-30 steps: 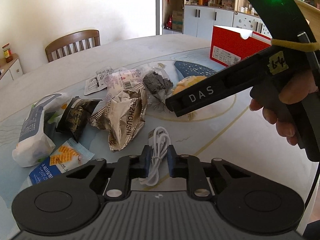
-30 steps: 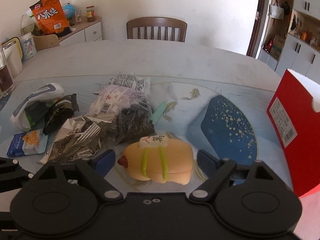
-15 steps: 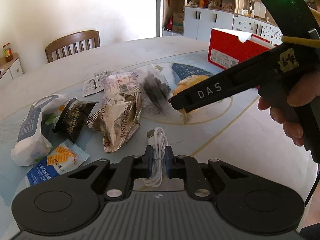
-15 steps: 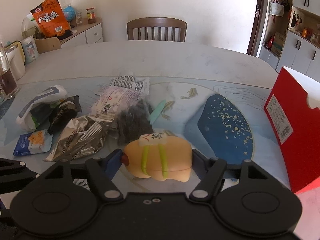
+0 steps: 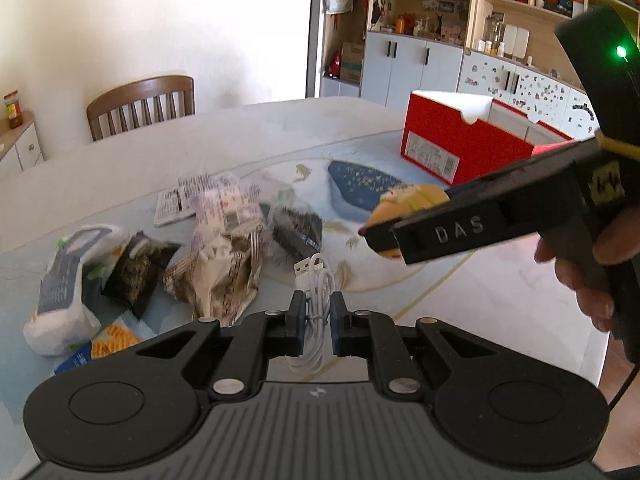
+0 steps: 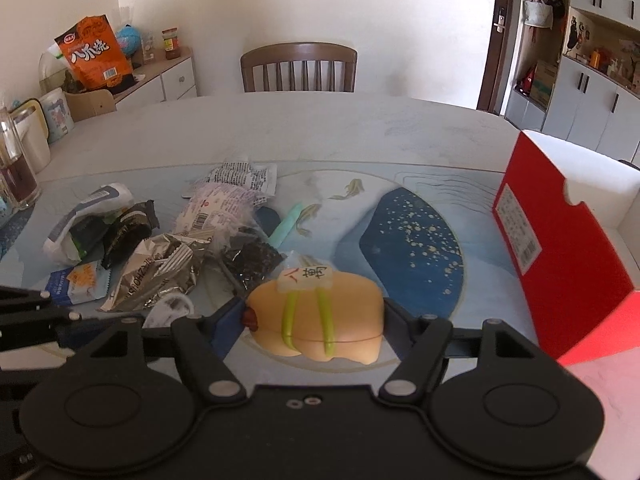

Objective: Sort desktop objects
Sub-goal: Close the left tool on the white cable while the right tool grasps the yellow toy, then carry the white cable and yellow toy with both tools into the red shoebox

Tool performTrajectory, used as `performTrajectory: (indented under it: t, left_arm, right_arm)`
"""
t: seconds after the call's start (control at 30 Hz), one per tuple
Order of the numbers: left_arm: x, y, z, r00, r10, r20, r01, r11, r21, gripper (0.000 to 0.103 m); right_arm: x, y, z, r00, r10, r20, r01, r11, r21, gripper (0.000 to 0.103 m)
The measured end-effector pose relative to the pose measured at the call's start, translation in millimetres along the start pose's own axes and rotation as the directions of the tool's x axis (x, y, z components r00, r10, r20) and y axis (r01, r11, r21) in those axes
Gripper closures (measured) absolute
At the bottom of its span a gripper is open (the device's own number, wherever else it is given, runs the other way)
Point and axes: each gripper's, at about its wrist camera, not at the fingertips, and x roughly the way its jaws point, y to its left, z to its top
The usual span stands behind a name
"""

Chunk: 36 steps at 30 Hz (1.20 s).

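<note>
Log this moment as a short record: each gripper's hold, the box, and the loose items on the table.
left gripper: shut on white USB cable
right gripper: shut on peach toy
red box: open-topped, to the right on the table
loose items: silver foil wrapper, white pouch, blue cracker packet

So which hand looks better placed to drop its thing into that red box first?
The right, probably. Its fingers hold the yellow toy, and the red box stands open close beside it. The left fingers pinch the white cable farther from the box.
</note>
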Motion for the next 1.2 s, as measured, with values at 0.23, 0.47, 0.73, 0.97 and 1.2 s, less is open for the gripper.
performTrajectory:
  t: [0.23, 0.47, 0.73, 0.97, 1.2]
  left_arm:
    - [-11.8, -7.6, 19.8, 1.000, -0.011, 0.006, 0.011, 1.000, -0.008, 0.092]
    - [-24.8, -20.0, 40.5, 0.999, -0.043, -0.002, 0.043, 0.999, 0.006, 0.092]
    - [-35.8, -41.7, 67.3, 0.995, -0.094, 0.032, 0.093, 0.995, 0.027, 0.092]
    - [-36.0, -72.1, 94.8, 0.990, -0.123, 0.070, 0.117, 0.989, 0.087, 0.092]
    - [-20.4, -101.3, 121.2, 0.987, -0.139, 0.083, 0.130, 0.987, 0.097, 0.092]
  right_arm:
    - [-24.1, -8.1, 5.6, 1.000, 0.014, 0.005, -0.014, 1.000, 0.018, 0.031]
    - [-52.9, -22.2, 10.1, 1.000, 0.017, 0.016, -0.018, 0.999, 0.041, 0.031]
    - [-83.3, -51.0, 11.5, 1.000, 0.007, 0.014, -0.008, 0.997, 0.076, 0.032]
    - [-103.4, -83.3, 19.2, 0.999, -0.008, 0.041, 0.005, 0.997, 0.083, 0.032]
    - [-107.8, -126.3, 25.6, 0.999, -0.019, 0.038, 0.016, 0.996, 0.088, 0.032]
